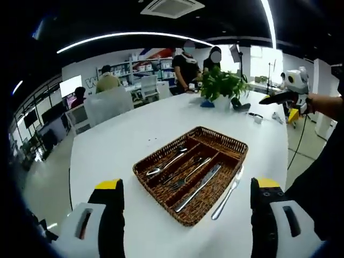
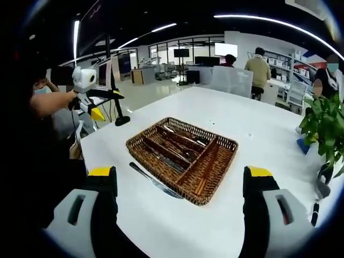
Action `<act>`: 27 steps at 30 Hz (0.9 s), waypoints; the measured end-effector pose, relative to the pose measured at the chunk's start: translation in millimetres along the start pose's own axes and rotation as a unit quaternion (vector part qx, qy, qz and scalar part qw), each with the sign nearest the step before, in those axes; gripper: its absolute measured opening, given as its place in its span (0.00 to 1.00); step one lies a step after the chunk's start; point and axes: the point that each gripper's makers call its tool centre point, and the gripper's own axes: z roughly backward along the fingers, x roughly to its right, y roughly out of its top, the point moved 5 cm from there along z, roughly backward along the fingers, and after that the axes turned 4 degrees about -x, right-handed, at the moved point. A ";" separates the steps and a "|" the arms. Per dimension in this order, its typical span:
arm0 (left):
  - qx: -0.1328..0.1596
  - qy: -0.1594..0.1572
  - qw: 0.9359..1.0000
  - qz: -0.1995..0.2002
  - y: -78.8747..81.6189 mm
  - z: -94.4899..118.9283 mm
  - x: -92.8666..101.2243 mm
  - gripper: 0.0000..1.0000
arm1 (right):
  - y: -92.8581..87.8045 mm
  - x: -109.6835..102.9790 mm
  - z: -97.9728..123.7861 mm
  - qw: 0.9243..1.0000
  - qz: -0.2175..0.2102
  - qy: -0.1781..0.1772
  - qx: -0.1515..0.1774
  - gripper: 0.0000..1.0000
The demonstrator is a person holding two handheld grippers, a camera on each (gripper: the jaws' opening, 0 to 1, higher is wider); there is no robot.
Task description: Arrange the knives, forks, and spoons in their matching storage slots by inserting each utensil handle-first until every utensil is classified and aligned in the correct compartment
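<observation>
Knife (image 1: 228,194) lies on the table (image 1: 129,140) at the basket's (image 1: 232,159) four o'clock, unsorted; both grippers (image 1: 185,196) (image 2: 180,185) gape empty; next, grasp it, slot it handle-first

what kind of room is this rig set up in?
Looks like an open-plan office or lab: a large white table holding the wicker cutlery tray, storage shelves along the far wall, and people at monitors behind.

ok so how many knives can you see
2: one knife in the basket slot nearest the edge, one on the table just outside the basket. Others may be hidden.
</observation>
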 end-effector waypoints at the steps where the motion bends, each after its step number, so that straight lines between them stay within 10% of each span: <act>1: 0.001 0.004 1.000 0.000 -0.9 2.3 -0.7 1.00 | -0.2 0.4 -0.4 1.000 0.000 0.000 0.000 1.00; 27: -0.020 0.027 0.999 -0.028 -14.0 17.7 7.7 0.99 | -3.6 -2.2 -6.1 1.000 0.003 0.003 0.007 1.00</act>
